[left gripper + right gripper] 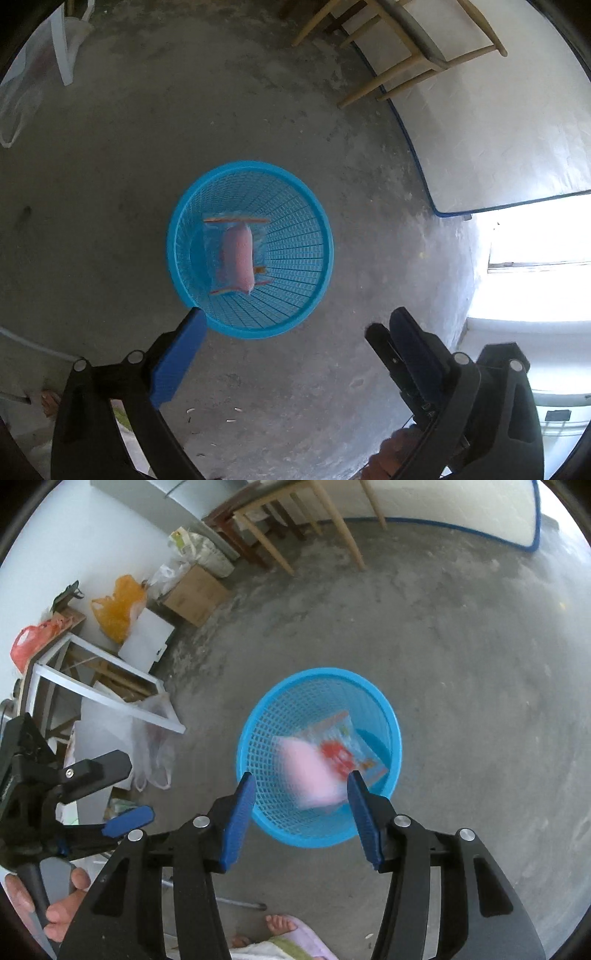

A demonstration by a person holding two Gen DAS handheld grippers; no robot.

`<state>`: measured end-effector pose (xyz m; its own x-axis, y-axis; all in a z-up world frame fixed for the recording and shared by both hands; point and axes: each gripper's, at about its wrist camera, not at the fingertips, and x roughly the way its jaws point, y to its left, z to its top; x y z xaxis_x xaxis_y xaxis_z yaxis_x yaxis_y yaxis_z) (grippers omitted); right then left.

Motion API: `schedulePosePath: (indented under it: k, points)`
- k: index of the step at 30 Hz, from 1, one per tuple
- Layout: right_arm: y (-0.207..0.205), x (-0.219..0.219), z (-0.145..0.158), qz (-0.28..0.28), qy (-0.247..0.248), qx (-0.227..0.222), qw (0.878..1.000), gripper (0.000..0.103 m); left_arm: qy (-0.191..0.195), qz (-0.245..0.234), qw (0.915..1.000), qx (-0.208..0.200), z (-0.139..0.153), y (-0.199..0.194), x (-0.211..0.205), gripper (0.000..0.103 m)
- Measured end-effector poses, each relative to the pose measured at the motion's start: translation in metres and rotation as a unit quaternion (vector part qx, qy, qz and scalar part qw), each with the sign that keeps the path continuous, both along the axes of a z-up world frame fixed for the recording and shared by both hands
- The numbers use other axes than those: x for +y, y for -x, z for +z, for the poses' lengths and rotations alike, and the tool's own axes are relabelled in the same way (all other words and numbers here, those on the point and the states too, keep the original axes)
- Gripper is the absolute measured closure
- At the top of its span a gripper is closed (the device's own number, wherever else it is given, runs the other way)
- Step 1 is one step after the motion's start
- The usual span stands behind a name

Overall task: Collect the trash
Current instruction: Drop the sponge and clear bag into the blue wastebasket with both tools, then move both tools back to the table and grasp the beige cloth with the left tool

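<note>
A pink packet, blurred, sits inside the blue mesh basket together with a printed wrapper; from the left wrist view the packet lies low in the basket. The basket stands on the concrete floor. The right hand-held gripper hangs over the basket's near rim, its blue fingers spread wide and holding nothing. The left hand-held gripper is likewise wide open and empty. Wooden chair legs stand further off.
</note>
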<state>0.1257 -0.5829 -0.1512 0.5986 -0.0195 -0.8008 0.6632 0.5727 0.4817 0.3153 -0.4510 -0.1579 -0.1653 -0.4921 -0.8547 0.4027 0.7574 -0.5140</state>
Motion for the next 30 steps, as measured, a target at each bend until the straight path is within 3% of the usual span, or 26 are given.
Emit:
schedulePosePath:
  k: [8, 13, 18, 23, 26, 30]
  points:
    - [0.035, 0.006, 0.022, -0.001, 0.032, -0.018, 0.999, 0.050, 0.037, -0.012, 0.9987, -0.033, 0.031, 0.018, 0.021, 0.006]
    - [0.060, 0.029, 0.049, 0.020, 0.045, -0.040, 0.998, 0.043, 0.089, -0.026, 0.9924, -0.080, 0.090, 0.053, 0.050, 0.006]
    - [0.090, 0.057, 0.085, 0.041, 0.062, -0.082, 0.994, 0.032, 0.167, -0.038, 0.9797, -0.105, 0.152, 0.103, 0.101, 0.006]
    - [0.105, 0.079, 0.108, 0.069, 0.065, -0.106, 0.990, 0.029, 0.213, -0.005, 0.9656, -0.149, 0.191, 0.150, 0.177, 0.006]
    - [0.102, 0.097, 0.118, 0.095, 0.069, -0.115, 0.986, 0.026, 0.216, -0.004, 0.9582, -0.187, 0.205, 0.171, 0.213, 0.006]
    - [0.091, 0.125, 0.135, 0.139, 0.064, -0.141, 0.978, 0.025, 0.186, 0.008, 0.9380, -0.292, 0.225, 0.204, 0.266, 0.006]
